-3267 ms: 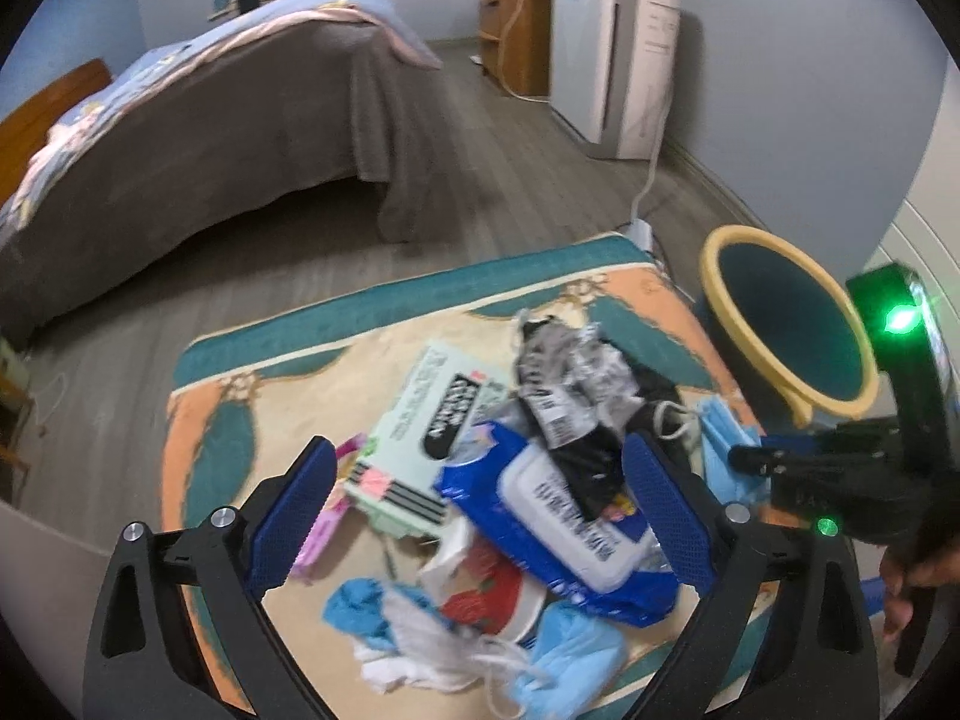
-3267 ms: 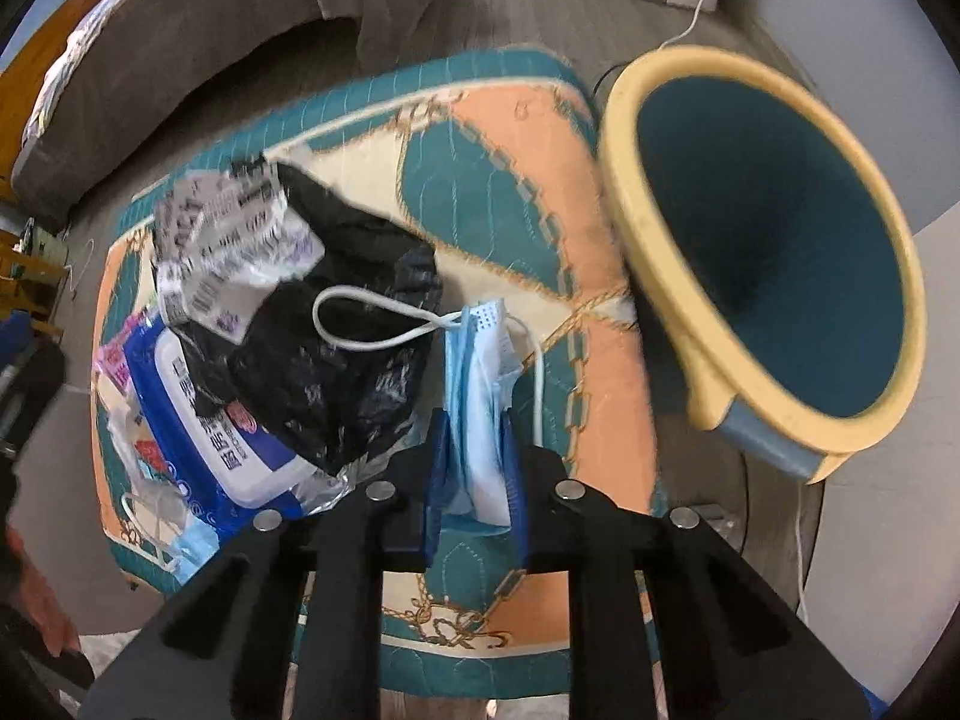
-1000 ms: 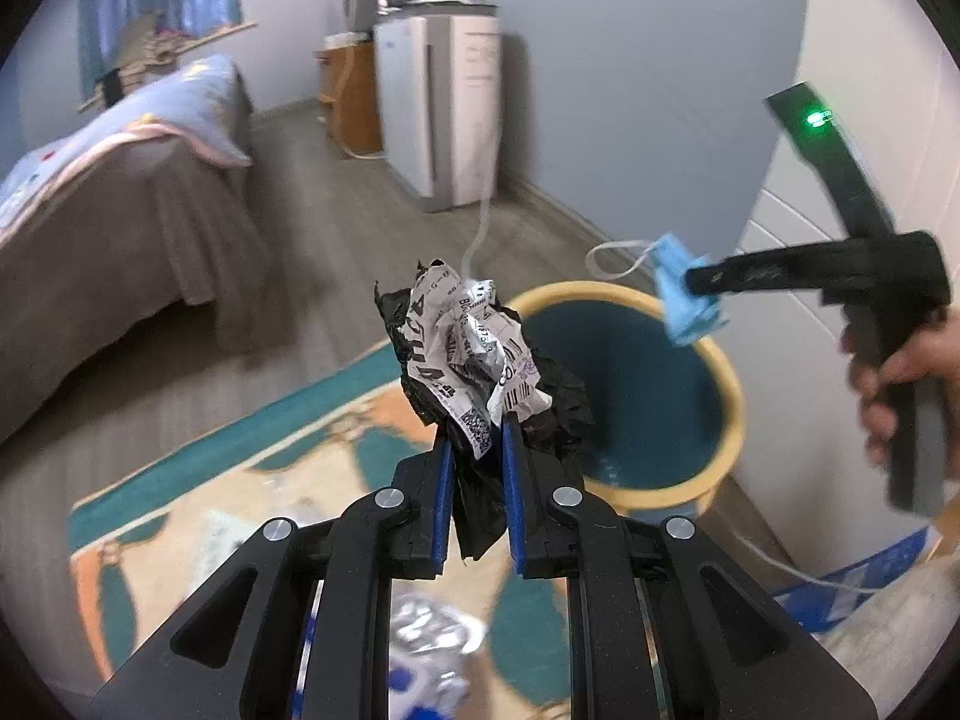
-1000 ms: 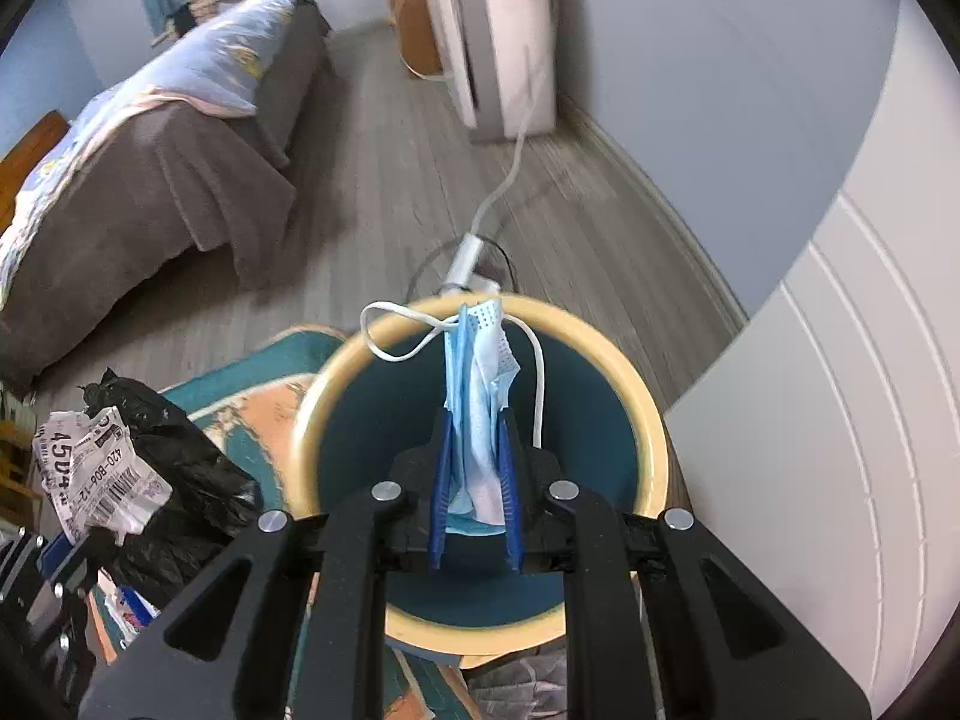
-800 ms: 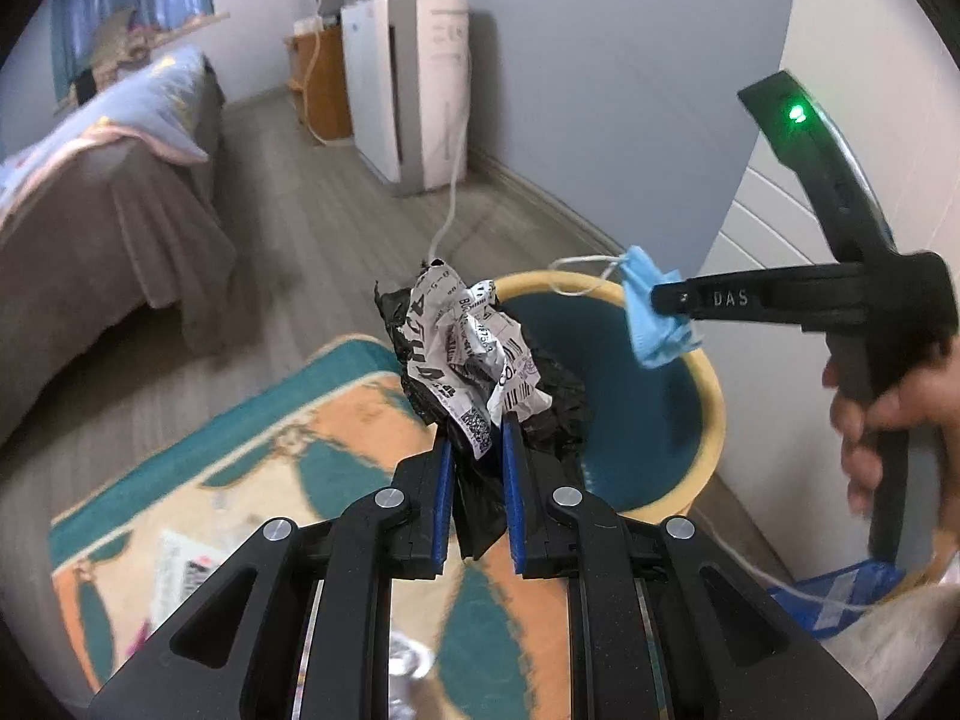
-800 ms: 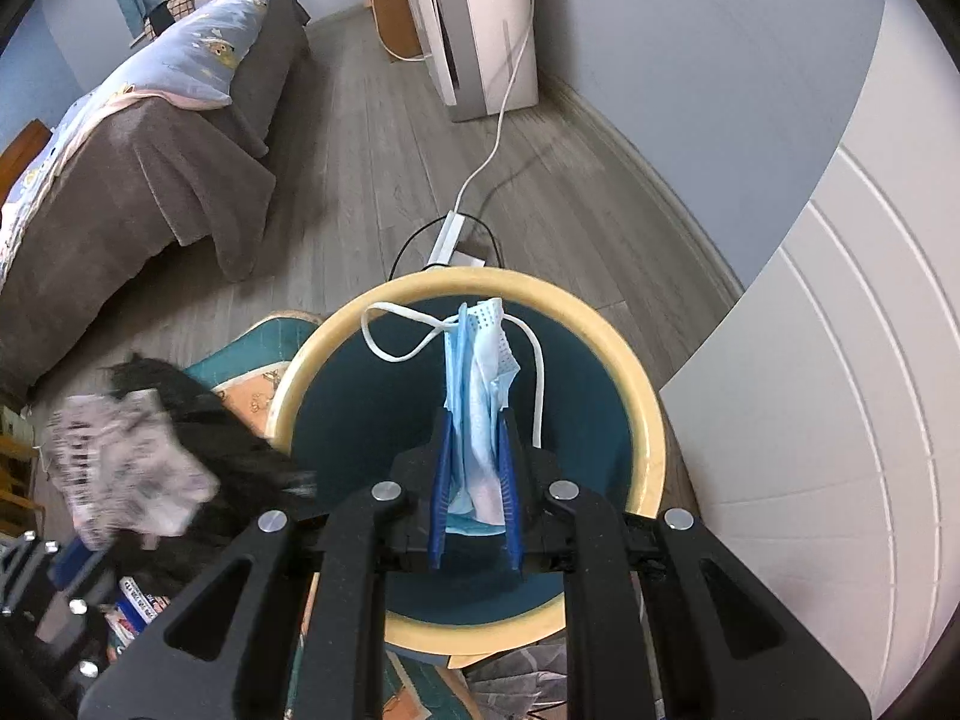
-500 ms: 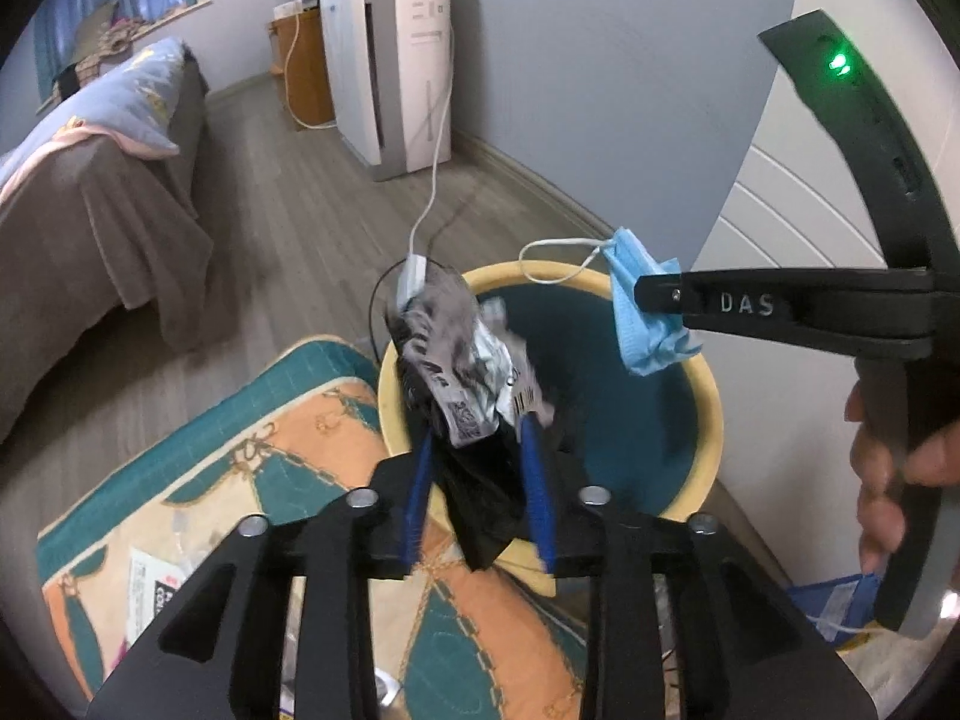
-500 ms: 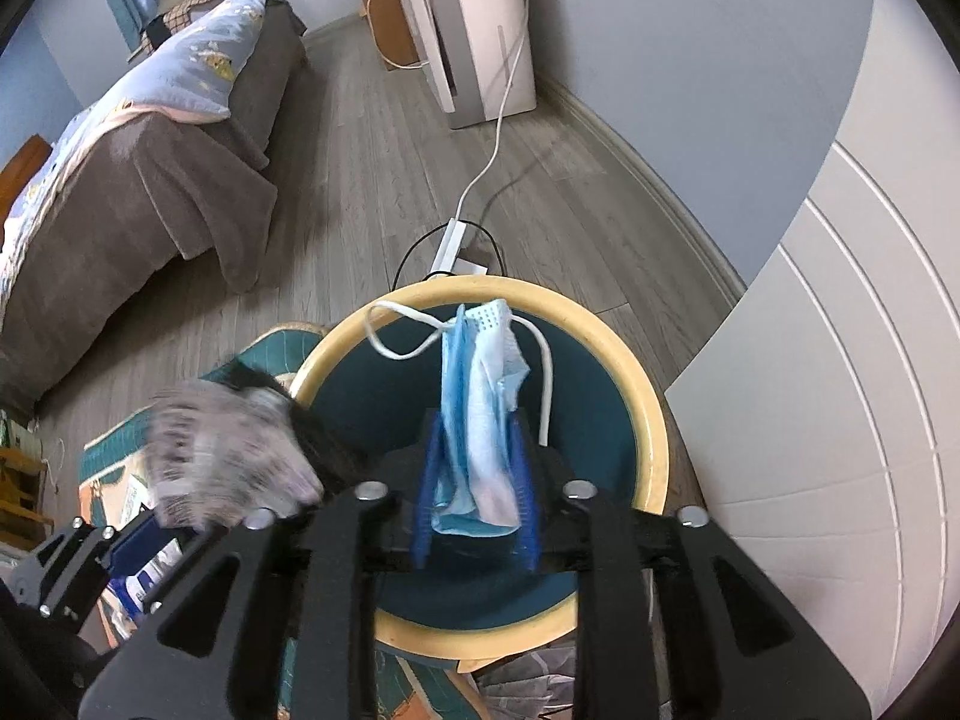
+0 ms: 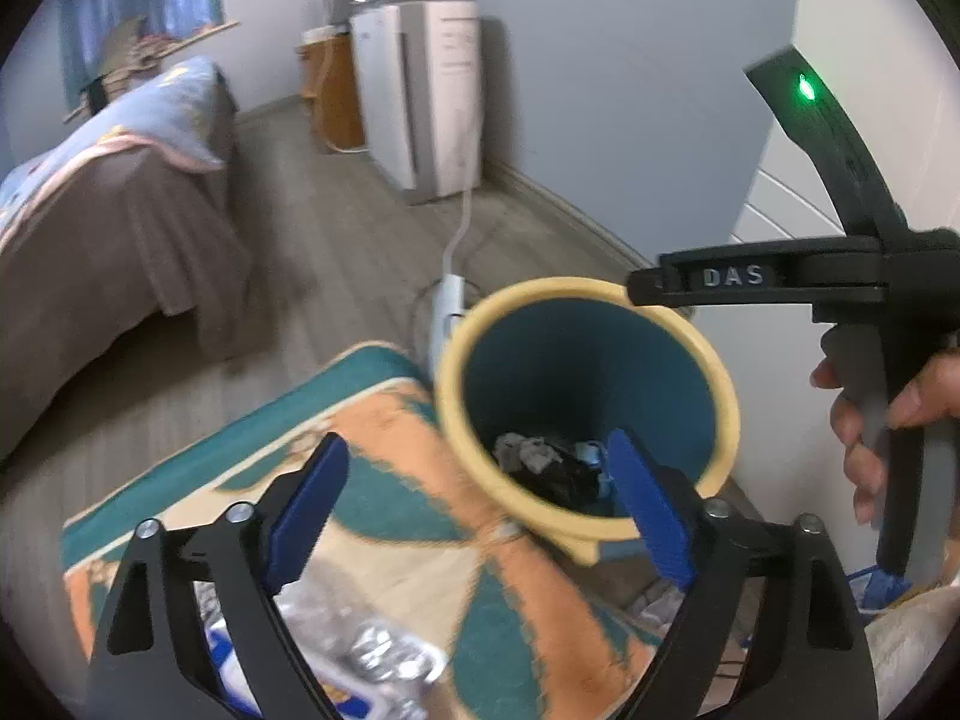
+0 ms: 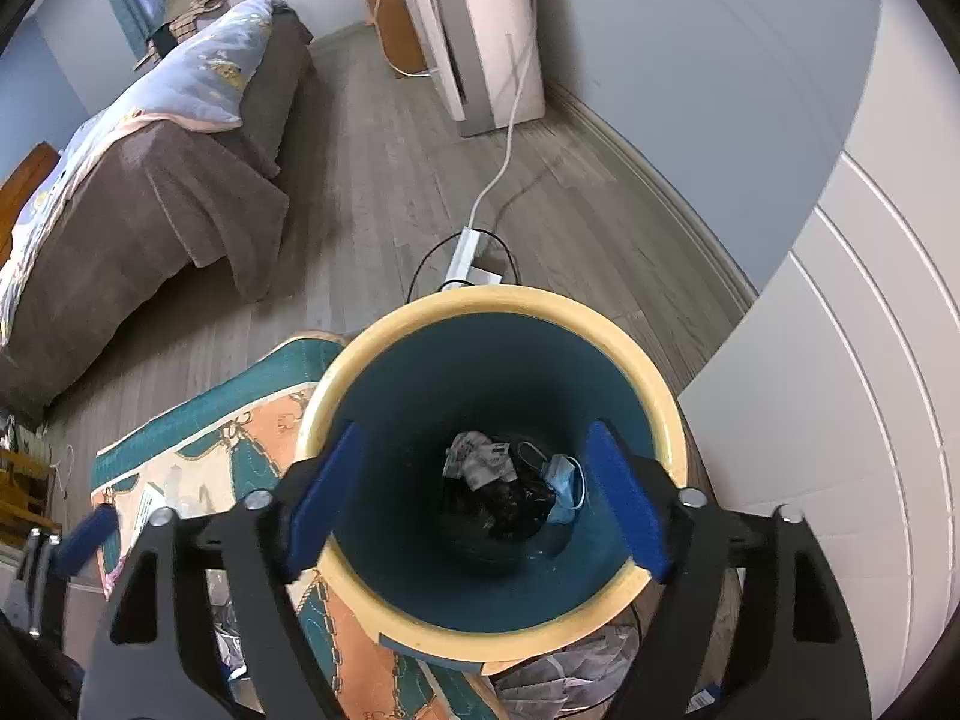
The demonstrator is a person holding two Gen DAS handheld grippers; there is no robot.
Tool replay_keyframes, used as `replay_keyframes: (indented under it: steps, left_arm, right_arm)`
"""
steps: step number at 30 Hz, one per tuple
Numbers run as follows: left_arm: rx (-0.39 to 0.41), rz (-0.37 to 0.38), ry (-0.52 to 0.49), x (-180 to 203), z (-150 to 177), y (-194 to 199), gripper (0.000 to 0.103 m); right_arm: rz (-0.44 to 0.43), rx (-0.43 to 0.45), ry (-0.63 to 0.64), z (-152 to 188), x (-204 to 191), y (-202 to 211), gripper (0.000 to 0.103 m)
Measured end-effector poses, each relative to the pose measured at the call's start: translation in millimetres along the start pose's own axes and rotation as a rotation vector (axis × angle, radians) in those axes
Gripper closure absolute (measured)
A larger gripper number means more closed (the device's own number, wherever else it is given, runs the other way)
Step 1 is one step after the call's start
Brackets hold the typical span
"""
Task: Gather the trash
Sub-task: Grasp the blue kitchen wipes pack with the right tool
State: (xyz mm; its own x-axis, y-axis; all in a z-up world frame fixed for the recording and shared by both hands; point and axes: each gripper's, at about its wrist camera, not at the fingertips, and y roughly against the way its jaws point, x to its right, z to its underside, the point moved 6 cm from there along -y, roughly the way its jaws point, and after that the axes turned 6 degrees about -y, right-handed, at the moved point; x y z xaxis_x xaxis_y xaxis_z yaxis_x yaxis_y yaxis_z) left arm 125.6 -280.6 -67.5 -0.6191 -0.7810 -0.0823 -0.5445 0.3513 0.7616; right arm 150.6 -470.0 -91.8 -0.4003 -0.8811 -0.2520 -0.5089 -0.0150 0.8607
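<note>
A teal waste bin with a yellow rim (image 10: 624, 348) (image 9: 462, 420) stands beside a patterned mat. At its bottom lie a black bag with crumpled printed paper (image 10: 486, 468) (image 9: 534, 456) and a blue face mask (image 10: 564, 480). My right gripper (image 10: 474, 492) is open and empty, straight above the bin mouth; it also shows in the left wrist view (image 9: 648, 288) over the far rim. My left gripper (image 9: 474, 498) is open and empty, over the bin's near rim and the mat edge.
The orange and teal mat (image 9: 384, 438) carries more trash, with a crumpled plastic wrapper (image 9: 360, 648) at its near end. A power strip and cable (image 10: 468, 252) lie on the wood floor behind the bin. A bed (image 10: 138, 168) is left, a white appliance (image 10: 486, 18) and wall behind.
Both grippers have opened. The black bag with paper dropped from the left gripper and the blue mask dropped from the right gripper; both now lie at the bin's bottom.
</note>
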Motion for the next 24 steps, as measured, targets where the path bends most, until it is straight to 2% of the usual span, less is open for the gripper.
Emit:
replay_keyframes:
  steps: [5,10,11,20,24]
  left_arm:
    - [0.003,-0.049,0.074,-44.8,12.4,31.7,0.012]
    - [0.011,-0.188,0.091,-100.7,31.7,75.5,0.009]
    - [0.009,-0.196,0.100,-106.5,35.6,79.3,0.009]
    - [0.007,-0.310,0.232,-167.8,94.6,126.4,0.007]
    - [0.005,-0.368,0.324,-196.9,123.5,135.8,0.007]
  right_arm:
    - [-0.023,0.023,0.035,0.7,-21.4,8.8,0.014]
    - [-0.050,0.039,0.079,3.4,-47.9,16.2,0.010]
    - [-0.055,0.037,0.084,4.3,-52.4,16.5,0.009]
    - [-0.096,0.013,0.161,25.9,-109.7,25.8,0.006]
    - [-0.112,-0.013,0.201,51.3,-136.9,27.1,0.006]
